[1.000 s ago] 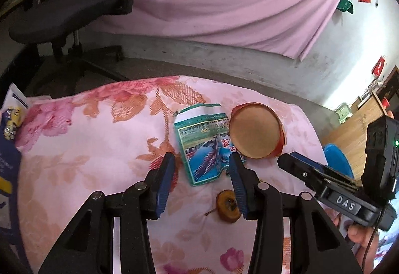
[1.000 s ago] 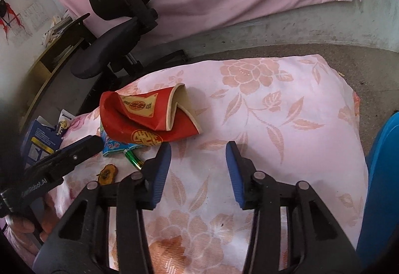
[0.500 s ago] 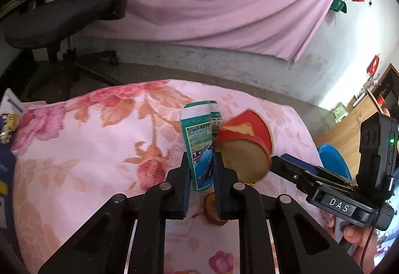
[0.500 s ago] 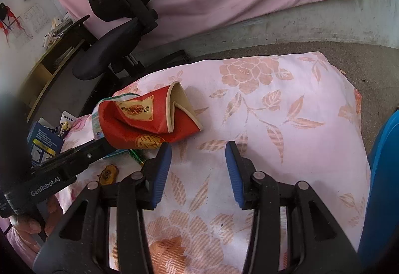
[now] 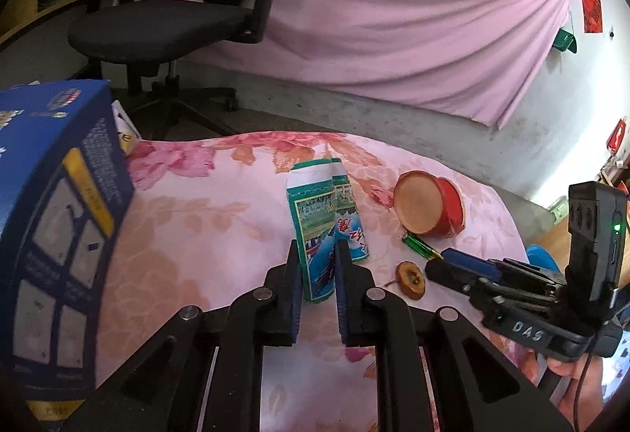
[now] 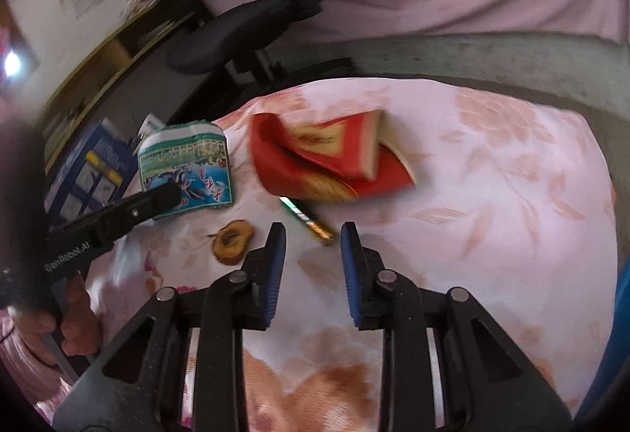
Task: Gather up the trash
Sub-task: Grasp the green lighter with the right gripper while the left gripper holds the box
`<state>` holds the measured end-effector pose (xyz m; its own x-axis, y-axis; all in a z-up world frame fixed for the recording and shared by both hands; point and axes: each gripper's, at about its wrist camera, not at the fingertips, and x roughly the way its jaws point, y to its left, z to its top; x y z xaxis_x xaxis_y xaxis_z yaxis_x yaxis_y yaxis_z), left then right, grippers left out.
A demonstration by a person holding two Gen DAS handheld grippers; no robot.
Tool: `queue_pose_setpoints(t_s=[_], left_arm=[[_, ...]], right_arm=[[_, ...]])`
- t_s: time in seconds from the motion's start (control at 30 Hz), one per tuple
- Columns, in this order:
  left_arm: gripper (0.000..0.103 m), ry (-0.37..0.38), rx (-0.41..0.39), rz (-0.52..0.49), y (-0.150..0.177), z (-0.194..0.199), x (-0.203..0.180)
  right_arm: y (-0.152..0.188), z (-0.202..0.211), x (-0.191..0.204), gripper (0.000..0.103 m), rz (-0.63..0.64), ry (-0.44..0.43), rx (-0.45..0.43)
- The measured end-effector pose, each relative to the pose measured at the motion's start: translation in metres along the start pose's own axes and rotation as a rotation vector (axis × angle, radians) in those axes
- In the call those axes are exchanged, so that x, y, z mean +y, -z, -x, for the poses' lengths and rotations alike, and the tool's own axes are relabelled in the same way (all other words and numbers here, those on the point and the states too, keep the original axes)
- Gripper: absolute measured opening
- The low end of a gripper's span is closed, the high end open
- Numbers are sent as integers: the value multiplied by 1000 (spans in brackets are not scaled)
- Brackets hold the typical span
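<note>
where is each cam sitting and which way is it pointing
Left wrist: on the left gripper, looking along its fingers and down at the flowered cloth; it is shut on the green packet; the right gripper and a hand show at right.
Right wrist: on the right gripper, angled down at the battery; its jaws, just closing, hold nothing.
Shared: packet, red cup, fruit slice, office chair.

The left gripper (image 5: 318, 270) points down at a slant, its blue pads pinched tight on the lower end of a green packet (image 5: 327, 219), which it holds off the cloth. A hand (image 6: 59, 318) grips its handle. The right gripper (image 6: 313, 247) also slants downward, its jaws parted with nothing between them, having just been closing. Fingers (image 5: 571, 388) wrap its handle.
</note>
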<state>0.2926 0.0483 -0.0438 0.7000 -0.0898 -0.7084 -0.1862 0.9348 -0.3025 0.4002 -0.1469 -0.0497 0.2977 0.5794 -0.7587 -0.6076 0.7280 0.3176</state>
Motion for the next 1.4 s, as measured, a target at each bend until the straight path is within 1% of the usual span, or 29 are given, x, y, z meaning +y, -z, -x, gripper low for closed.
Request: queue_pose_setpoints(t_s=[0.1, 0.13, 0.17, 0.2, 0.33, 0.43, 0.53, 0.7, 0.73, 0.77, 0.83, 0.93, 1.03, 1.13, 1.27, 1.33, 1.4], left_arm=[[11, -16, -8, -16, 2, 6, -1], [11, -26, -15, -26, 4, 9, -3], [11, -32, -21, -32, 5, 11, -6], [11, -35, -24, -37, 5, 12, -5], [11, -54, -44, -51, 13, 20, -8], [11, -59, -61, -48, 16, 25, -9], [10, -57, -83, -55, 19, 31, -11], [9, -45, -135, -93, 27, 45, -22], [9, -45, -140, -105, 29, 48, -24], [9, -47, -140, -113, 31, 49, -26], [9, -51, -128, -123, 34, 50, -28], [9, -56, -97, -115, 38, 50, -27], [9, -58, -71, -96, 42, 48, -22], [9, -55, -59, -78, 42, 47, -17], [9, -55, -52, -77, 41, 46, -16], [9, -54, -53, -78, 42, 47, -16], [9, -55, -62, -84, 42, 49, -16]], right_arm=[[-1, -9, 11, 57, 56, 28, 28], [-1, -11, 13, 54, 67, 38, 33], [0, -11, 16, 44, 75, 52, 35], [1, -12, 17, 38, 80, 63, 39], [3, -11, 20, 38, 97, 85, 40], [5, -7, 20, 38, 93, 68, 36], [12, 2, 21, 38, 98, 76, 26], [25, 22, 30, 37, 123, 86, -22], [29, 28, 32, 34, 131, 91, -38], [32, 32, 34, 34, 138, 92, -45], [39, 40, 37, 34, 148, 92, -60], [48, 44, 42, 34, 159, 77, -45], [49, 44, 43, 35, 169, 73, -41], [49, 42, 47, 40, 177, 76, -37], [39, 31, 44, 53, 184, 78, -24], [33, 21, 40, 54, 174, 63, 8], [31, 11, 36, 54, 152, 47, 45]])
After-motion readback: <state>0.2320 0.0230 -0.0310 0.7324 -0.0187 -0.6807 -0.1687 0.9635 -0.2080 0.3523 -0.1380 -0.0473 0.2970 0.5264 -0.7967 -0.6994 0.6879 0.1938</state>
